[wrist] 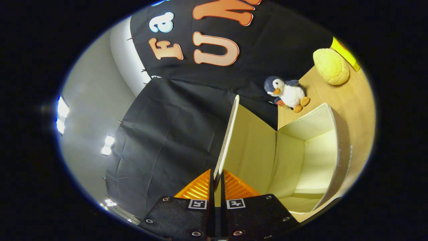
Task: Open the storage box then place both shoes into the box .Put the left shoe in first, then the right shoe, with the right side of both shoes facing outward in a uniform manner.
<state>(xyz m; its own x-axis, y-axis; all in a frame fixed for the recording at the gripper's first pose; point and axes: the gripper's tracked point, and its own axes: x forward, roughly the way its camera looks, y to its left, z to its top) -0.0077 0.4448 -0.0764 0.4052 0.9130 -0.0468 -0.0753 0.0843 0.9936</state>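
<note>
Tongs pinched together on the edge of the storage box lid, lid raised and running straight ahead. Open box sits just right of the tongs on the surface (plush penguin beyond). Lid looks thin, light, bendy; grip near the rim, gently.

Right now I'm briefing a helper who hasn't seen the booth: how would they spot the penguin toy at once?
Start at the open cream storage box on the wooden table; the hand-held gripper is shut on its lid. Just beyond the box, by the black cloth wall, stands the penguin toy. Unlike the plain yellow plush farther along, it is blue-grey and white with orange beak and feet.
</note>
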